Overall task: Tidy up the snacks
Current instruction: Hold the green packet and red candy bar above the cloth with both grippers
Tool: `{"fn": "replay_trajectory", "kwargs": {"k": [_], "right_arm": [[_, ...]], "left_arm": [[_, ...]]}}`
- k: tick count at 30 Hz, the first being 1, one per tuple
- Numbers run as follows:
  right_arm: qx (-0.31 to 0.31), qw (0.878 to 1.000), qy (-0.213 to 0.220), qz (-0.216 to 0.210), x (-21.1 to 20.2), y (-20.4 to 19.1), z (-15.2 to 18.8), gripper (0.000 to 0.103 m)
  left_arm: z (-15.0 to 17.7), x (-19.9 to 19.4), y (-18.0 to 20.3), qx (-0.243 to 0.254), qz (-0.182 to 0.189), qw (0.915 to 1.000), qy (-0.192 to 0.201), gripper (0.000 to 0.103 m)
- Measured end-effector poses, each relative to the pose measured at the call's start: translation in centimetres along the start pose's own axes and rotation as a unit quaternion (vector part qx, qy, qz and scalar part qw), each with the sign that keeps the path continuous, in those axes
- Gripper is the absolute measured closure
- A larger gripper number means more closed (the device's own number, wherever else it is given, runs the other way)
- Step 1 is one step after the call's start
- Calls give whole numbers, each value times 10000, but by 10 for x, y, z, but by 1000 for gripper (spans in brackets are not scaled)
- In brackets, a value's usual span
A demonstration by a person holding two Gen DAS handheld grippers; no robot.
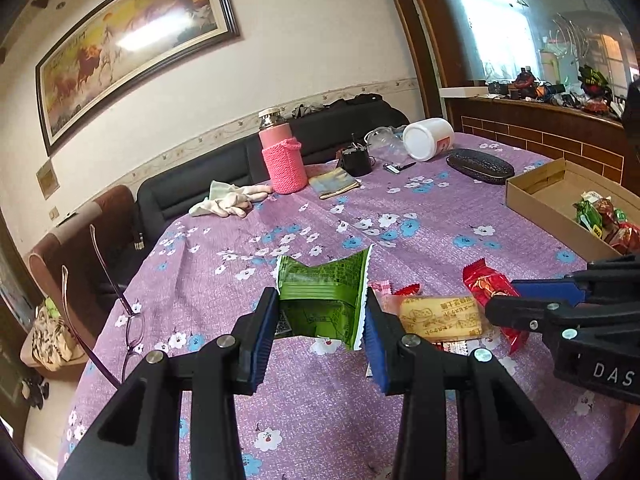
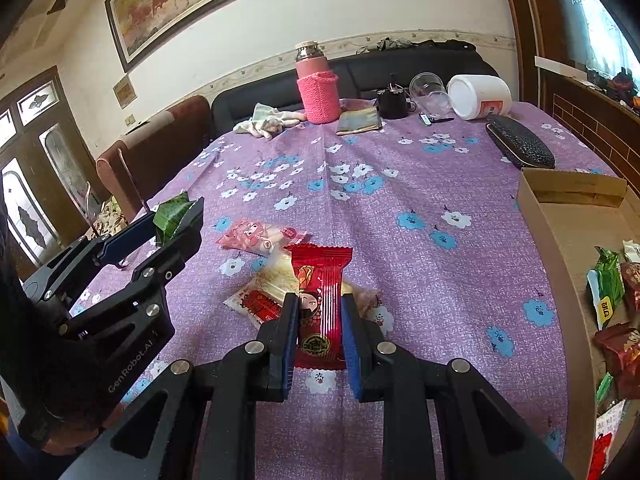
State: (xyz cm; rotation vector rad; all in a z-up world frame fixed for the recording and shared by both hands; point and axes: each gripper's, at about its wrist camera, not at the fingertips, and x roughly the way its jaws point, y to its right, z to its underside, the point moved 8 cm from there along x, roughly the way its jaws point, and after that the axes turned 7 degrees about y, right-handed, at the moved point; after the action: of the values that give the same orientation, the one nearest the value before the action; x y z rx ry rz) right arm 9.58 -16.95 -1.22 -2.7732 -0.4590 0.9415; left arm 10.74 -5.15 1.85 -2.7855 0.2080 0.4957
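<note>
Between left claw (image 1: 322, 312) pads, green packet (image 1: 320, 296) clamped, right claw (image 2: 319, 320) squeezing red packet (image 2: 320, 296)

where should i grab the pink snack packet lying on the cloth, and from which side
Take the pink packet across its short width, near the left end, coming from above. It lies flat on the tablecloth, and its right end is tucked against the red packet held by the right tongs, so the left end is freer.
</note>
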Motion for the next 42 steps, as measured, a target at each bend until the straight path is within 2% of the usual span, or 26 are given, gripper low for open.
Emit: {"fn": "replay_trajectory", "kwargs": {"k": [15,20,23,26,27,29,31,33,35,37,39,42], "right_arm": [[26,10000,12,36,0,3,-1,81],[198,9997,72,121,-2,13,-5,81],[378,9991,58,172,-2,23,-7,81],[608,9981,-36,121,0,29,-5,81],[653,9978,-55,104,0,30,-5,81],[694,9975,-76,88,0,31,-5,81],[689,9976,-60,83,-1,30,-6,81],[688,9976,-43,59,-2,29,-6,81],[690,9976,-45,44,-1,30,-7,81],[676,9977,-48,40,-1,29,-7,81],[684,9976,-30,47,-2,30,-7,81],[728,9973,5,76,-4,34,-8,81]], "left_arm": [[-4,-5,6,188,-21,9997,148,63],[-2,0,-1,-247,280,9993,-67,63],[4,8,-13,-1009,788,9908,-427,64],[18,20,-21,-1727,1290,9721,-923,64],[22,23,-21,-1866,1417,9664,-1059,64],[26,27,-22,-2083,1469,9601,-1150,64],[29,30,-21,-2190,1520,9561,-1216,59],[29,30,-19,-2255,1594,9542,-1149,40],[24,29,-14,-2248,1726,9537,-1007,31],[21,30,-7,-2076,1701,9590,-915,28],[25,37,1,-1863,1631,9635,-1022,28],[32,47,5,-1826,1580,9612,-1332,28]]}}
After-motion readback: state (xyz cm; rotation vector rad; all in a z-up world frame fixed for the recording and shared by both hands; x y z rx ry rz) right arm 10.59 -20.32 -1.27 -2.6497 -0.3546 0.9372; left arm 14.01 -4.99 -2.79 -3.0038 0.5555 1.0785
